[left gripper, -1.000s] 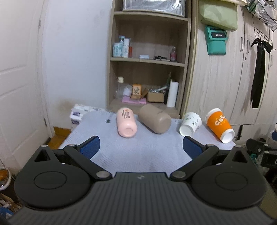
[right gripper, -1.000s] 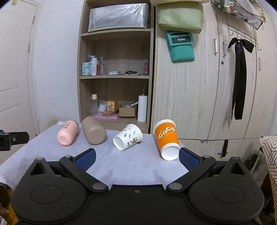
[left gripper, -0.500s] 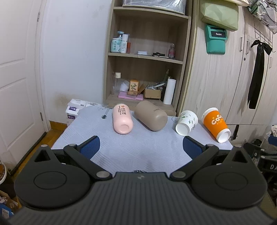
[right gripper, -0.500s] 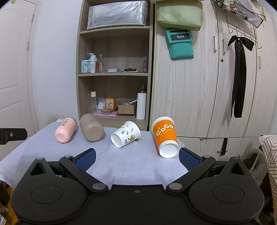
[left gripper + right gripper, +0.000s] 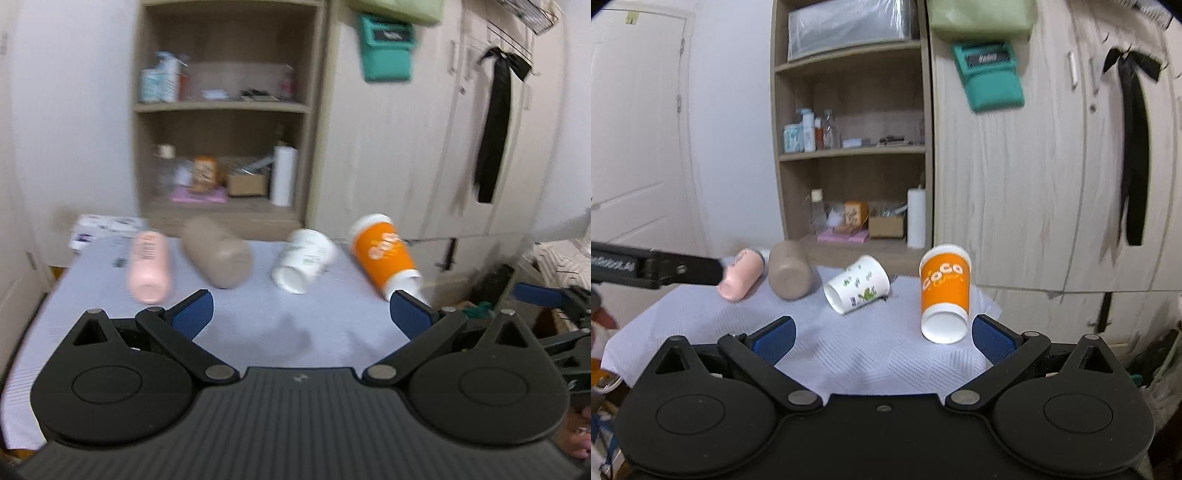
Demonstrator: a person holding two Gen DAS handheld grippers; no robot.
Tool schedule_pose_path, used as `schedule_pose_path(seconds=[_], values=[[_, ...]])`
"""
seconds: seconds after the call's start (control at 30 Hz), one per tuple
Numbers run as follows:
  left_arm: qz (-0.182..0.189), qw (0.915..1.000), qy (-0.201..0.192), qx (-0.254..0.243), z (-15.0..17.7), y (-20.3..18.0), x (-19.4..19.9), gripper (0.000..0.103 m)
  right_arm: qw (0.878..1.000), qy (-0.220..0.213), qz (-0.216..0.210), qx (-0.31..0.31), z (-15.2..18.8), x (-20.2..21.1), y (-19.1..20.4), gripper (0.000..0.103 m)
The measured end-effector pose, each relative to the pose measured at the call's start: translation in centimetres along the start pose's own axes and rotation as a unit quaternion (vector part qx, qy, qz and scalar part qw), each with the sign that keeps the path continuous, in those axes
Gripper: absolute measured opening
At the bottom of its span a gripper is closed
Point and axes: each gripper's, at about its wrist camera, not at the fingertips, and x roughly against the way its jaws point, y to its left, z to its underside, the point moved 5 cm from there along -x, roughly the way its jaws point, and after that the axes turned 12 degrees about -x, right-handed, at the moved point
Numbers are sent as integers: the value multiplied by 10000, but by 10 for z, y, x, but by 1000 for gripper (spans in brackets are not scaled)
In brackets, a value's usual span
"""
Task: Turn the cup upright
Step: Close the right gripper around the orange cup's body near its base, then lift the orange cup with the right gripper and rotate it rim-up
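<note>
We see bare worktop [image 5: 871, 354] ahead of four lying cups; gaps separate the white cup [image 5: 857, 290] from the orange cup [image 5: 945, 295].

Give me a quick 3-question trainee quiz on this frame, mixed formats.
1. True or false: the orange cup stands upright on the table.
2. Multiple choice: which vessel lies between the pink bottle and the white cup? A) the brown bottle B) a glass jar C) a metal can
3. Fill in: the right gripper is ___ and holds nothing, like the left gripper.

Key: 1. False, it lies on its side with the mouth toward the camera. 2. A. 3. open.
</note>
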Motion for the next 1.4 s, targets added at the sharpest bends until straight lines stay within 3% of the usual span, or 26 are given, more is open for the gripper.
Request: schedule_pose_path(seconds=[0.2, 0.33, 0.57, 0.7, 0.8, 1.1, 1.23, 1.4], values=[[542, 9973, 411, 279, -14, -26, -66, 100, 9987, 414, -181, -237, -4, -42, -39, 102], [1082, 9906, 534, 642, -18, -36, -108, 99, 9959, 629, -451, -468, -7, -75, -55, 102], [1043, 9862, 889, 927, -21, -48, -153, 95, 9928, 800, -602, -659, -15, -130, -71, 102], [1007, 9808, 1073, 1280, -19, -43, -176, 95, 9929, 811, -218, -841, -12, -159, -84, 102], [1118, 9754, 1197, 1477, -17, -42, -190, 95, 9905, 885, -328, -1004, -9, -172, -88, 102], [1088, 9796, 836, 1466, -28, -46, -194, 94, 9930, 914, -142, -733, -13, -196, -86, 95], [1126, 9779, 816, 1560, -29, -44, -199, 94, 9921, 1071, -34, -648, -9, -203, -86, 73], [986, 9812, 629, 1533, -25, -43, -190, 94, 9902, 1104, -20, -856, -4, -186, -83, 72]])
